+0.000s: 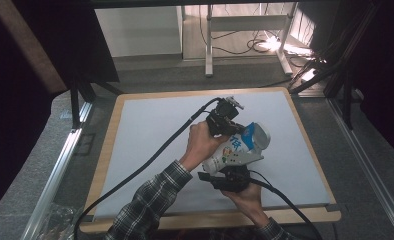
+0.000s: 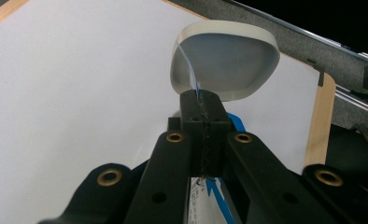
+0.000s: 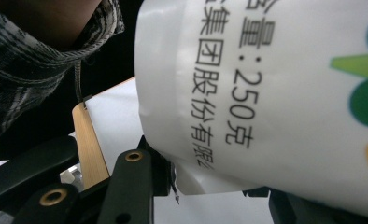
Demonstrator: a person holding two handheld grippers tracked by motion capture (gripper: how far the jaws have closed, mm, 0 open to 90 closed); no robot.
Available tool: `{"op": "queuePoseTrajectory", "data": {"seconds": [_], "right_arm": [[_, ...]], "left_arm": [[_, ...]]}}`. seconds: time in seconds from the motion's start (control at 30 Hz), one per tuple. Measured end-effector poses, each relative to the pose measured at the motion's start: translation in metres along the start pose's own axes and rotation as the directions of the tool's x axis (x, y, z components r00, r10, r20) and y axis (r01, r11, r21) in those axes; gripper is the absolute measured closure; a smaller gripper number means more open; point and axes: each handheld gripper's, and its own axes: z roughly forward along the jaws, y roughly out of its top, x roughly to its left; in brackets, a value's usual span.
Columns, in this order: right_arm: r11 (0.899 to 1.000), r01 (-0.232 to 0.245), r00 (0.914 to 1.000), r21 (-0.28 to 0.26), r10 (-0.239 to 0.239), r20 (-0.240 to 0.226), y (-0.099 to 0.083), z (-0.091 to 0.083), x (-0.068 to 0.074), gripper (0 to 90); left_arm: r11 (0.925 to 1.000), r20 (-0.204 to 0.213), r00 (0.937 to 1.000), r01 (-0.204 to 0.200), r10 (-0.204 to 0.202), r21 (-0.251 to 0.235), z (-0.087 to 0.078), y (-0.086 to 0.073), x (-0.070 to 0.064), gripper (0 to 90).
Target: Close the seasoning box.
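Between the two pairs of fingers, a white pouch (image 1: 237,148) with blue and green print hangs in the air above the pale surface (image 1: 150,135), held sideways with its oval base pointing away from the person. The left gripper (image 1: 224,121) has its fingers closed flat together on a thin side edge of the pouch, as the left gripper view shows, with the base (image 2: 229,60) just beyond the fingertips. The right gripper (image 1: 228,176) sits under the other end; its fingers stand on either side of the crimped bottom corner of the pouch (image 3: 266,93), but I cannot tell whether they are pressing on it. The risk lies in how little each side holds: a thin seam can slide out of the left fingers if the hands pull apart or twist, and the pouch would then swing down from the right end or drop to the surface. Pulling harder could also tear the film and spill what is inside.
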Motion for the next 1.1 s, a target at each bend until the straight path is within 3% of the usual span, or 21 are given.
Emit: {"op": "queuePoseTrajectory", "data": {"seconds": [1.1], "right_arm": [[1.0,0.012,0.9999,-0.004,-0.012,0.001,0.0011,0.0,0.0011,62.8]], "left_arm": [[1.0,0.006,1.0,0.007,-0.007,0.005,-0.0008,0.001,0.0003,90.0]]}}
